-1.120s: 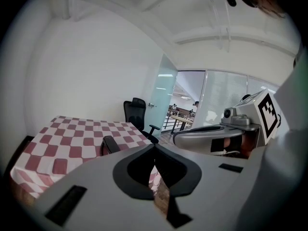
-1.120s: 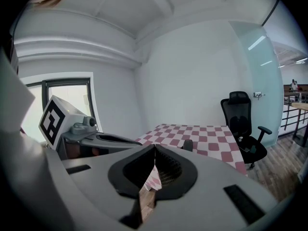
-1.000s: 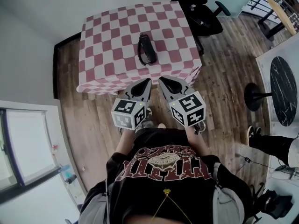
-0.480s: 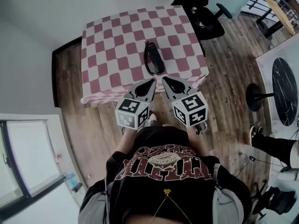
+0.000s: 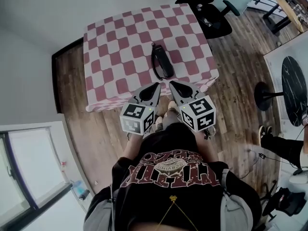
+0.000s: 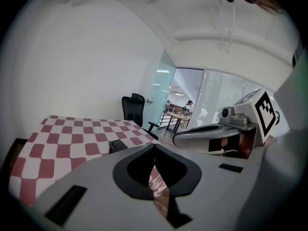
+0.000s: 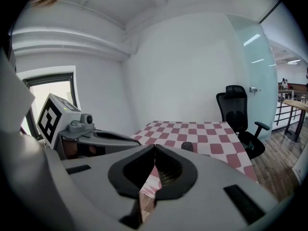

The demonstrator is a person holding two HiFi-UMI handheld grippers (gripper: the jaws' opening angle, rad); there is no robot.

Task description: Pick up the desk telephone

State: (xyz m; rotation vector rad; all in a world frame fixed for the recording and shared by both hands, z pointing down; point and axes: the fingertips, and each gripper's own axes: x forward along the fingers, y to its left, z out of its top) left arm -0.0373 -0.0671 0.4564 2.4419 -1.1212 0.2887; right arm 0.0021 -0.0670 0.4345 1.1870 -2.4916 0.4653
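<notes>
The desk telephone [image 5: 162, 61], a black handset with a coiled cord, lies on the red-and-white checked tablecloth [image 5: 115, 47], close to the table's near edge. Both grippers hover side by side at that near edge, short of the phone. My left gripper [image 5: 156, 85] is shut and empty, its tip just below the phone. The right gripper [image 5: 172, 83] is shut and empty too. The left gripper view shows the phone [image 6: 118, 145] as a small dark shape just past the closed tips [image 6: 154, 147]. In the right gripper view the phone [image 7: 187, 147] peeks over the closed tips [image 7: 155, 147].
A black office chair [image 5: 207, 13] stands at the table's far right corner. A round black table [image 5: 293, 93] on a pedestal is at the right, with a person's leg and shoe [image 5: 274, 146] below it. White walls run behind and left of the table; wooden floor surrounds it.
The table and phone have drawn nearer in the head view. Both grippers have moved forward from over the floor to the table's near edge, staying shut.
</notes>
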